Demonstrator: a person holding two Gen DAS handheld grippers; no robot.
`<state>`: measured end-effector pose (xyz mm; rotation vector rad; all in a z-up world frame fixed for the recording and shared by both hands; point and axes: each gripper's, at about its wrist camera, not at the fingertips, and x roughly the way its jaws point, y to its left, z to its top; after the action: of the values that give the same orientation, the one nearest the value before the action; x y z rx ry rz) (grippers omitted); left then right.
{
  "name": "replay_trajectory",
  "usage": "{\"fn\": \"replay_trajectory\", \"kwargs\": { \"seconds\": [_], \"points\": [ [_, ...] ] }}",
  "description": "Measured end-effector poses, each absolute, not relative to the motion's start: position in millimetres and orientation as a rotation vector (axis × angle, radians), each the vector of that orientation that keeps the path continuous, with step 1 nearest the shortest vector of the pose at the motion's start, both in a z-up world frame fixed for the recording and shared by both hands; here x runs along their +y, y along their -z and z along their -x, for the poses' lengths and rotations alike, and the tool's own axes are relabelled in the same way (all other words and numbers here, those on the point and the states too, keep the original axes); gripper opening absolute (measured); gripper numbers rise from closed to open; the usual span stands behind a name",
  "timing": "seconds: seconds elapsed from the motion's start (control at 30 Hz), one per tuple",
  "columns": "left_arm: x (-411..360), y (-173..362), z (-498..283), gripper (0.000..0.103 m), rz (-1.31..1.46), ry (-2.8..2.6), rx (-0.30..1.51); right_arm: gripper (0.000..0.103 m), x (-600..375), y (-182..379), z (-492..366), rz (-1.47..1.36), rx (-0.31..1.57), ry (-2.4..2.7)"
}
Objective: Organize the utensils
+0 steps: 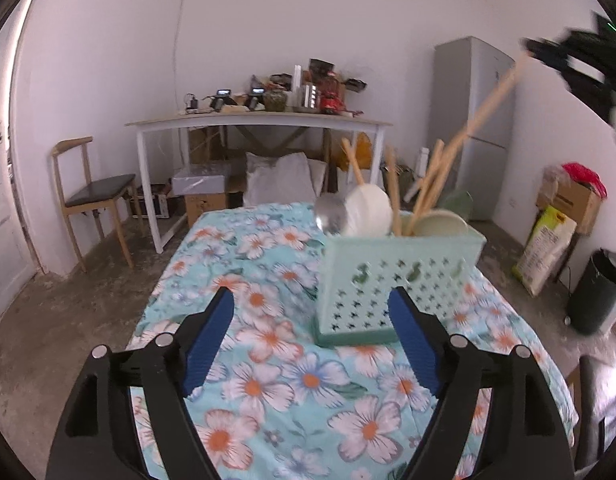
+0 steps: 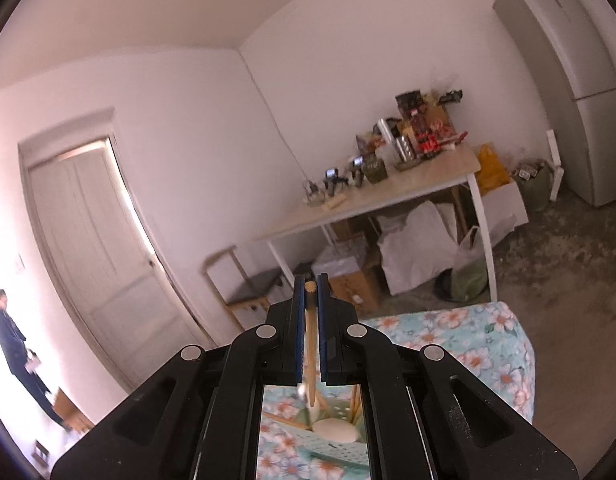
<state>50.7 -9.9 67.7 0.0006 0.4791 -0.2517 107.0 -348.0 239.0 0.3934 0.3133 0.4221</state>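
Observation:
A mint green perforated basket (image 1: 400,284) stands on the floral tablecloth (image 1: 276,380). It holds several wooden-handled utensils, a white ladle (image 1: 368,210) and a steel spoon (image 1: 328,214). My left gripper (image 1: 312,334) is open and empty, low over the cloth just in front of the basket. My right gripper (image 1: 564,60) is high at the upper right, shut on the top end of a long wooden handle (image 1: 484,116) whose lower end is in the basket. In the right wrist view the handle (image 2: 310,320) sits between the closed pads of the right gripper (image 2: 310,284), with the basket (image 2: 332,436) below.
A white desk (image 1: 260,122) loaded with clutter stands behind the table, with a wooden chair (image 1: 92,196) to its left. A grey fridge (image 1: 480,120), boxes and a black bin (image 1: 596,292) are at the right. A person (image 2: 12,344) stands by the door at far left.

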Motion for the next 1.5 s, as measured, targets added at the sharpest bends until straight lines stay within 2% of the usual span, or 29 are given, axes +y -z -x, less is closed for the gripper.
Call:
{"fn": "replay_trajectory", "kwargs": {
  "seconds": [0.27, 0.43, 0.5, 0.73, 0.93, 1.0, 1.03, 1.1, 1.2, 1.27, 1.5],
  "points": [
    [-18, -60, -52, 0.083, -0.033, 0.260, 0.490, 0.004, -309, -204, -152, -0.251, 0.444, -0.381],
    [-15, -57, -55, 0.085, -0.018, 0.246, 0.513, 0.011, -292, -180, -157, -0.199, 0.522, -0.377],
    [-16, -57, -55, 0.086, -0.021, 0.245, 0.513, 0.025, -294, -180, -152, -0.210, 0.518, -0.376],
    [-17, -59, -53, 0.088, -0.013, 0.241, 0.514, 0.034, -309, -189, -121, -0.260, 0.466, -0.361],
    [-20, -65, -49, 0.094, -0.009, 0.219, 0.521, 0.050, -318, -181, -83, -0.287, 0.443, -0.324],
    [-20, -68, -47, 0.096, -0.009, 0.201, 0.519, 0.062, -315, -174, -66, -0.274, 0.443, -0.291],
    [-21, -69, -46, 0.097, -0.010, 0.189, 0.521, 0.065, -313, -171, -61, -0.262, 0.443, -0.276],
    [-20, -71, -43, 0.097, -0.009, 0.178, 0.524, 0.079, -305, -161, -47, -0.225, 0.452, -0.226],
    [-20, -71, -44, 0.097, -0.009, 0.173, 0.584, 0.091, -292, -145, -39, -0.174, 0.487, -0.176],
    [-21, -70, -45, 0.097, -0.021, 0.158, 0.617, 0.095, -281, -130, -33, -0.126, 0.522, -0.124],
    [-22, -80, -36, 0.097, -0.056, 0.127, 0.633, 0.095, -258, -86, -13, -0.075, 0.623, -0.029]
  ]
}}
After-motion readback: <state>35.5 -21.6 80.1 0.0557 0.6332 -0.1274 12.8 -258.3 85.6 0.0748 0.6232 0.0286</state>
